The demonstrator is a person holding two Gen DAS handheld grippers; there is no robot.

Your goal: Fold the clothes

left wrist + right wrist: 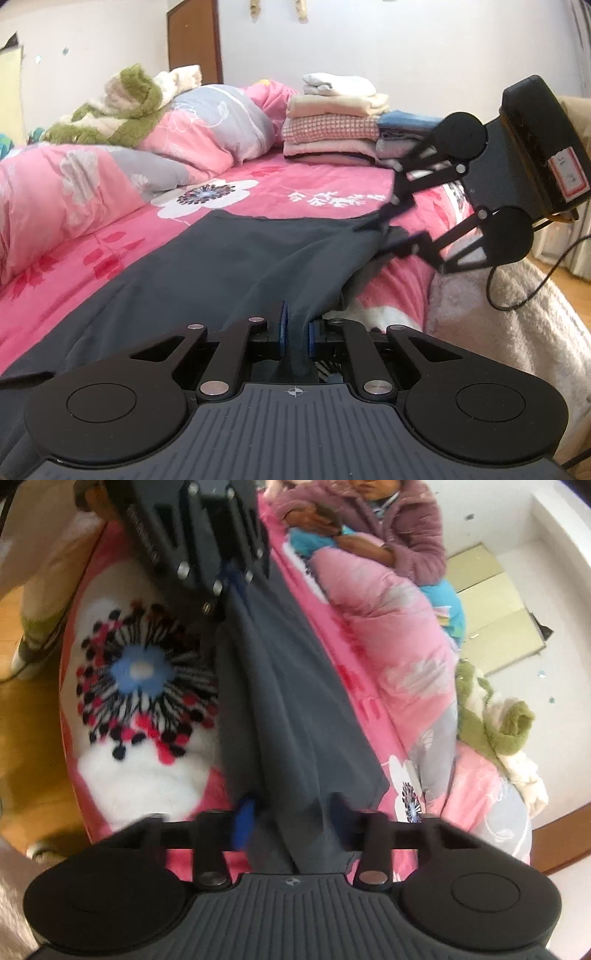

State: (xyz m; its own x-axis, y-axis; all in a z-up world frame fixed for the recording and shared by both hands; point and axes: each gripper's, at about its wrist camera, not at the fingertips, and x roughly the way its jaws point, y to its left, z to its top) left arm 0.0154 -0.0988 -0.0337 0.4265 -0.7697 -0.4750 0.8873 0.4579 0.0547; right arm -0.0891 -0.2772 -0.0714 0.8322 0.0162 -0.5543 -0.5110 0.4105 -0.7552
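On pink floral bedsheet (258, 184), dark grey cotton garment (221, 258) is stretched between both tools. Left gripper (294, 332) is pinched tight on one end; right gripper (291, 812) stands part-open around bunched cloth, grip uncertain. Tension should be kept even before folding.

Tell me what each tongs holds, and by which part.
Left tongs pinch a bunched edge of the dark grey garment. Right tongs straddle its far edge; whether they press on it cannot be told.
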